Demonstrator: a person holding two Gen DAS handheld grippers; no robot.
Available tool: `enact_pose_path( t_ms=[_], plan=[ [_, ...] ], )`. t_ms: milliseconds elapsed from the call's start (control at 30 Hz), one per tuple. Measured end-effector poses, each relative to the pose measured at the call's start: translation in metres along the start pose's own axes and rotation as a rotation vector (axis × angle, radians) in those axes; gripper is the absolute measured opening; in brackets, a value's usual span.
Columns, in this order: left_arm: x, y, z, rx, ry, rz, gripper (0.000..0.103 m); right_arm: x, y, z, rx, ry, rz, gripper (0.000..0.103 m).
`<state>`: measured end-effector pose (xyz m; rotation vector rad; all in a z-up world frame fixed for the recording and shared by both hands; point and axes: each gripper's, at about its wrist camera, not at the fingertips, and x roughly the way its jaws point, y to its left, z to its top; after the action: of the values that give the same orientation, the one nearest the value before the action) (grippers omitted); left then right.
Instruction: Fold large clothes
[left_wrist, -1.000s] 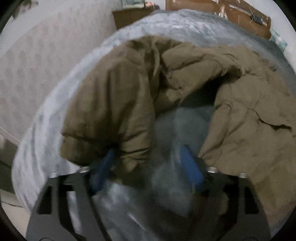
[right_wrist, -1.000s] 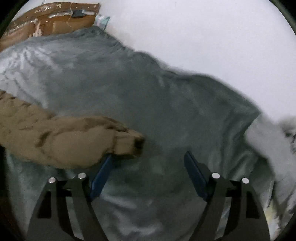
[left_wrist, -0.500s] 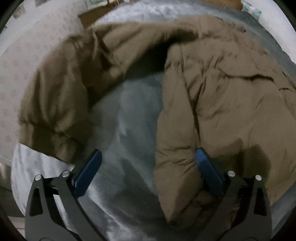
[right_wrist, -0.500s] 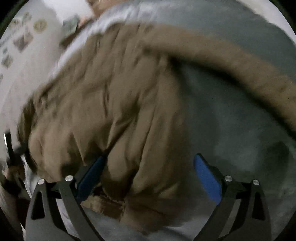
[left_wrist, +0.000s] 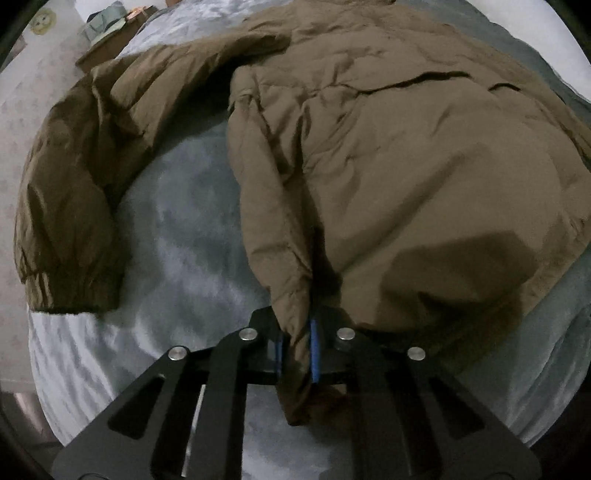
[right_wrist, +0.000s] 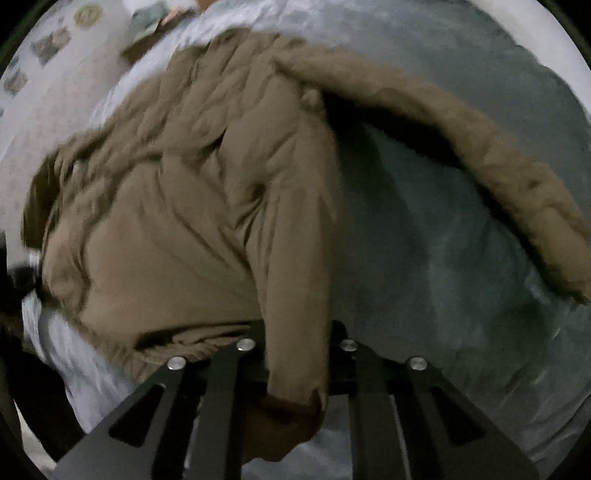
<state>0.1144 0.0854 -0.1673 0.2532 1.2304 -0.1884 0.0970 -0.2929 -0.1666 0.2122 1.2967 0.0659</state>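
Note:
A large brown padded jacket (left_wrist: 388, 155) lies spread on a grey blanket-covered bed (left_wrist: 192, 229). Its left sleeve (left_wrist: 70, 206) curves down to a ribbed cuff near the bed's left edge. My left gripper (left_wrist: 296, 350) is shut on the jacket's front hem edge, the blue pads (left_wrist: 314, 347) pinching the fabric. In the right wrist view the jacket (right_wrist: 177, 206) fills the left half, and a fur-trimmed hood edge (right_wrist: 480, 155) arcs to the right. My right gripper (right_wrist: 295, 369) is shut on a fold of the jacket's edge; its pads are hidden by the cloth.
The bed's grey blanket (right_wrist: 461, 295) stretches right of the jacket. A patterned wall (left_wrist: 22, 92) and a wooden bedside stand (left_wrist: 107, 48) with small items sit at the far left. The bed's near edge (left_wrist: 74, 369) drops off below my left gripper.
Both grippers were open around the jacket's edge half a second ago; both have now closed on the fabric. Before that they swung over from the sleeves to the jacket body.

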Motion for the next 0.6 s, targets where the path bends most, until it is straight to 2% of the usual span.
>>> enact_pose_path(
  t_ms=[33,67,100,133,167,200,267,333,367,433,500,600],
  plan=[
    [0.0,0.004,0.001,-0.023,-0.005,0.008,0.021,0.007,0.003,-0.002,-0.007,0.032,0.01,0.033],
    [-0.003,0.009,0.0,-0.05,-0.016,0.02,0.04,0.01,0.002,-0.004,-0.001,0.024,0.012,0.053],
    [-0.006,0.014,0.001,-0.078,-0.034,0.035,0.062,0.008,-0.001,-0.003,0.009,0.005,0.013,0.062],
    [-0.017,0.024,0.002,-0.129,-0.086,0.041,0.073,0.0,-0.011,-0.002,0.029,-0.022,0.027,0.076],
    [-0.028,0.032,0.0,-0.161,-0.132,0.038,0.09,-0.013,-0.023,0.002,0.081,-0.086,0.056,0.084],
    [-0.035,0.037,0.001,-0.182,-0.17,0.036,0.093,-0.022,-0.032,0.004,0.126,-0.137,0.078,0.087],
    [-0.055,0.052,0.006,-0.227,-0.269,0.068,0.093,-0.046,-0.064,0.009,0.286,-0.271,0.124,0.09],
    [-0.076,0.069,0.016,-0.294,-0.356,0.106,0.093,-0.06,-0.092,0.013,0.42,-0.346,0.053,0.093],
    [-0.081,0.076,0.022,-0.319,-0.382,0.103,0.096,-0.064,-0.109,0.019,0.503,-0.367,-0.022,0.093],
    [-0.09,0.08,0.043,-0.385,-0.438,0.074,0.098,-0.066,-0.13,0.027,0.593,-0.397,-0.094,0.093],
    [-0.094,0.084,0.057,-0.437,-0.467,0.06,0.099,-0.058,-0.151,0.039,0.65,-0.39,-0.13,0.093],
    [-0.085,0.096,0.079,-0.49,-0.464,0.044,0.099,-0.038,-0.17,0.055,0.658,-0.346,-0.216,0.093]
  ],
)
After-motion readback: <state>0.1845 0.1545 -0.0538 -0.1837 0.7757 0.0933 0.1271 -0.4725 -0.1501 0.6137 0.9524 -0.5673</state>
